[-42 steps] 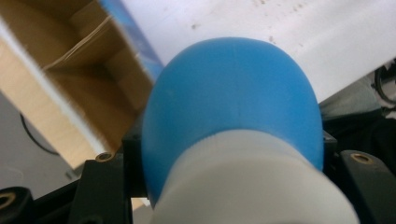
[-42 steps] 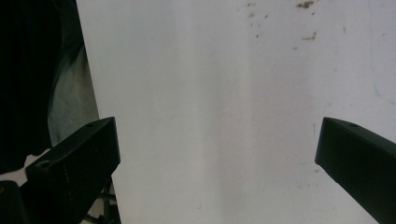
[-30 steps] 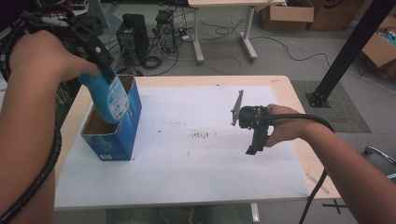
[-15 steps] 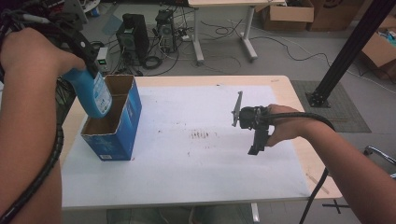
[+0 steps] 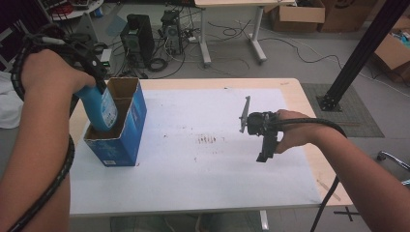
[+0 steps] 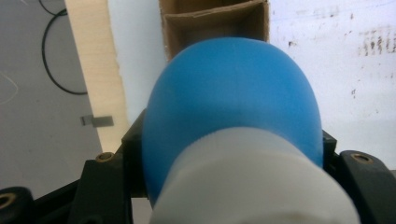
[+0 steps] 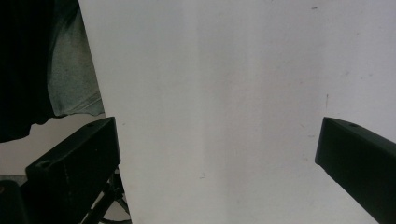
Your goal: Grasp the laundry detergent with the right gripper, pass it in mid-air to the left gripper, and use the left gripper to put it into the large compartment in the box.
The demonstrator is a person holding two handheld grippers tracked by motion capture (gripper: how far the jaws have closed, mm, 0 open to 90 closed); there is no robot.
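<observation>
- Presently, at the left of the high view, the left gripper (image 5: 96, 79) is clamped on a blue bottle (image 5: 101, 108); the left gripper view shows both black jaws pressed against the bottle's sides just below its cap.
- Bottle: smooth, rounded blue plastic body with a pale label on its side and a white ribbed screw cap (image 6: 252, 186). It stands roughly upright, slightly tilted, with its lower end inside the open top of the box and its shoulder and cap above the rim.
- Box (image 5: 126, 130): rectangular carton, blue printed outside, plain brown cardboard inside, top open. A cardboard divider (image 6: 212, 18) shows inside it in the left gripper view, upper centre of the frame. The box stands on the left part of the table, partly on the white sheet.
- Table (image 5: 295, 94): pale wood top, covered for the most part by a flat, matte white sheet (image 5: 203, 169) bearing small dark smudges near its centre.
- Right gripper (image 5: 263, 150), right of centre in the high view: held above the sheet, well apart from the box. The right gripper view shows its two black, blocky jaws standing wide apart with nothing between them.
- Both grippers trail black cables; the left one is ribbed and runs along the forearm.
</observation>
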